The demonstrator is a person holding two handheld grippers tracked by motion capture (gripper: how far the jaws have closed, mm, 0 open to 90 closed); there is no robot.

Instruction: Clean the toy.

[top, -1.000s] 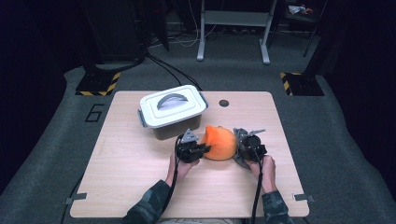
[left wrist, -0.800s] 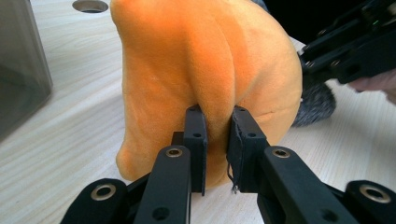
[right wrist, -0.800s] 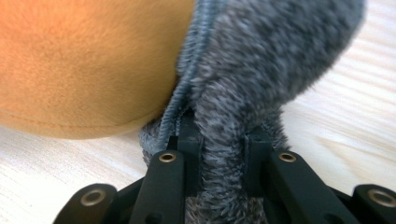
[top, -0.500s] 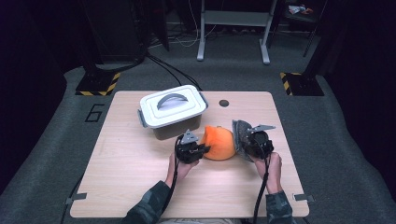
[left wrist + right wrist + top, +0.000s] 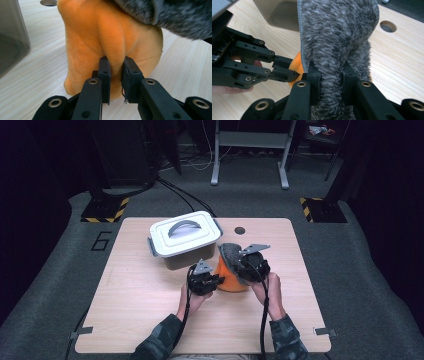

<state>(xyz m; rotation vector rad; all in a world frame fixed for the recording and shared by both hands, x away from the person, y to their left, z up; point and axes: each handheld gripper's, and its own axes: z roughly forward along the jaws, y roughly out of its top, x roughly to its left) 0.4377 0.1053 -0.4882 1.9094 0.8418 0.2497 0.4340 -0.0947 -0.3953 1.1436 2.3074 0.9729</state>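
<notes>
An orange plush item (image 5: 231,277) with a grey fuzzy lining (image 5: 231,254) is held near the middle of the wooden tabletop (image 5: 140,320), just in front of a white lidded storage box (image 5: 184,238). It may be a soft slipper or a hat, but its exact kind cannot be told from these views. A fold of the orange fabric (image 5: 110,42) is pinched by the left hand-held gripper (image 5: 206,281), whose jaws are pressed nearly together on it (a thin ridge of plush bulges between them in the left gripper view). The grey fuzzy edge (image 5: 337,45) is clamped by the right hand-held gripper (image 5: 250,266), its jaws closed tightly into the pile, and this edge is held above the orange part. In the right gripper view, the left hand-held gripper (image 5: 287,71) is seen gripping the orange fabric low at the left. The underside of the orange part appears to rest on the tabletop. A round hole (image 5: 240,230) is set in the tabletop just beyond the item, to the right of the box.
</notes>
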